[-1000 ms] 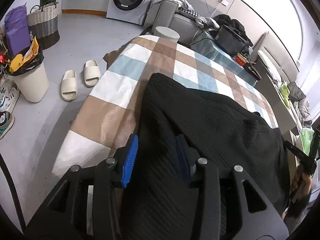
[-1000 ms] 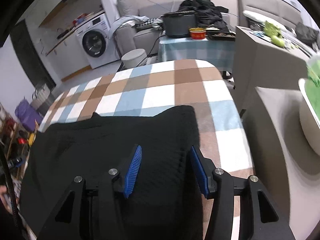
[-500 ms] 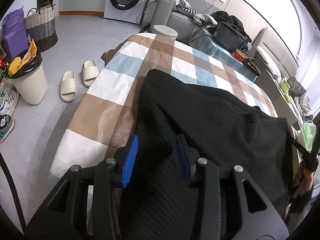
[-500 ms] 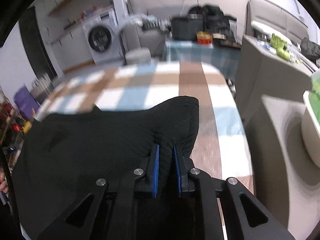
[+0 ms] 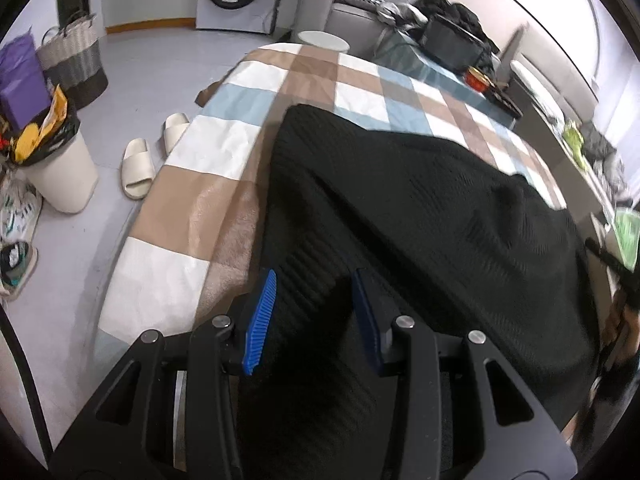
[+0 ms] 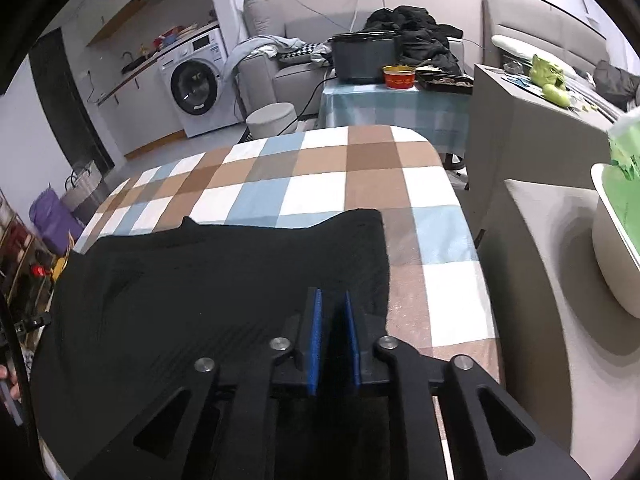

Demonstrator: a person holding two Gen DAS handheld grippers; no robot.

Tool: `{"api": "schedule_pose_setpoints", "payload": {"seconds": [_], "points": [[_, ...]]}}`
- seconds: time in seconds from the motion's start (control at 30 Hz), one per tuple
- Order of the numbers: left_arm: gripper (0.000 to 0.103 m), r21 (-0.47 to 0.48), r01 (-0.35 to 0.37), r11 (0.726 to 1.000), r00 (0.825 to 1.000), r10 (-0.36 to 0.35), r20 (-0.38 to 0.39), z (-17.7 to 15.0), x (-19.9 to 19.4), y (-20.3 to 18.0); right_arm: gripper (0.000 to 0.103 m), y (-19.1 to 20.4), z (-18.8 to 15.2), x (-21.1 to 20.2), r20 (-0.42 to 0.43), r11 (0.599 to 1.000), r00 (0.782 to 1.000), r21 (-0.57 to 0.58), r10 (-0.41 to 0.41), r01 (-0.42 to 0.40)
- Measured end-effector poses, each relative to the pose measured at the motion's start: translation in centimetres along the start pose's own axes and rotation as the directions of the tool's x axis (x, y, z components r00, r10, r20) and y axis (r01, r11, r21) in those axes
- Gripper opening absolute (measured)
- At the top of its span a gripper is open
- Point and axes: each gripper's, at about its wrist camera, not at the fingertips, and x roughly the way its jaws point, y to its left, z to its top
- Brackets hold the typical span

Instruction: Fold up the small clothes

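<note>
1. Left wrist view: left gripper (image 5: 314, 318) points down at the near hem of the black knit garment (image 5: 420, 216). Blue pads (image 5: 258, 322) straddle a raised ridge of fabric, jaws partly apart. Cannot tell whether the pads actually press the cloth, so grip unconfirmed
2. Same view, why: the garment lies ahead of the claw and off to its right across the checked tablecloth (image 5: 224, 148), with one corner reaching forward. My read is that this hand is set at the hem corner so the near edge can be lifted and carried forward for a fold
3. Same view, look: dark ribbed or herringbone knit, soft, rumpled, rising in a hump to the right of the claw
4. Right wrist view: right gripper (image 6: 332, 334) has just been closing. Its jaws are now nearly together with a thin layer of the black knit garment (image 6: 208, 280) pinched between them, so it is clenched on the cloth
5. Same view, why: the pinch sits at the near edge close to the garment's right corner, mirroring the other hand; likely a two-point hold to keep the edge straight
6. Same view, look: the fabric spreads forward and left of the claw, far edge flat on the checked tablecloth (image 6: 316, 196) with a small notch
</note>
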Motion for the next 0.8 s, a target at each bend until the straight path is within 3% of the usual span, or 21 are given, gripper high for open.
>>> {"api": "schedule_pose_setpoints", "payload": {"seconds": [0.07,0.27,0.33,0.4,0.53,0.63,0.8], "points": [[0.012,0.023,-0.003,1.0,1.0,0.003,0.009,-0.2,0.0,-0.3,0.024,0.1,-0.1,0.0,-0.005,1.0,1.0,0.004,0.008,-0.008],[0.004,-0.004,0.024,1.0,0.999,-0.024,0.046,-0.5,-1.1,0.8,0.035,0.4,-0.2,-0.3,-0.007,1.0,1.0,-0.011,0.014,-0.014],[0.002,-0.016,-0.011,1.0,0.998,0.011,0.054,-0.7,-1.4,1.4,0.041,0.5,-0.3,-0.5,-0.009,1.0,1.0,-0.01,0.023,-0.023],[0.002,-0.029,-0.042,0.999,0.997,0.043,0.061,-0.9,-1.8,2.1,0.042,0.6,-0.4,-0.7,-0.009,1.0,1.0,-0.014,0.027,-0.027],[0.002,-0.065,-0.008,0.998,0.997,0.012,0.07,-0.8,-2.7,2.8,0.043,1.6,-0.4,-1.2,-0.029,0.998,0.998,-0.038,0.048,-0.049],[0.007,-0.048,0.016,0.999,0.998,-0.013,0.063,-0.5,-3.1,1.8,0.043,2.7,-0.5,-1.7,-0.043,0.996,0.998,-0.07,0.055,-0.058],[0.038,-0.003,0.046,0.999,0.996,-0.046,0.071,-0.6,-4.0,-0.8,0.044,2.3,-1.4,-3.2,-0.061,0.998,0.997,-0.052,0.038,-0.041]]}}
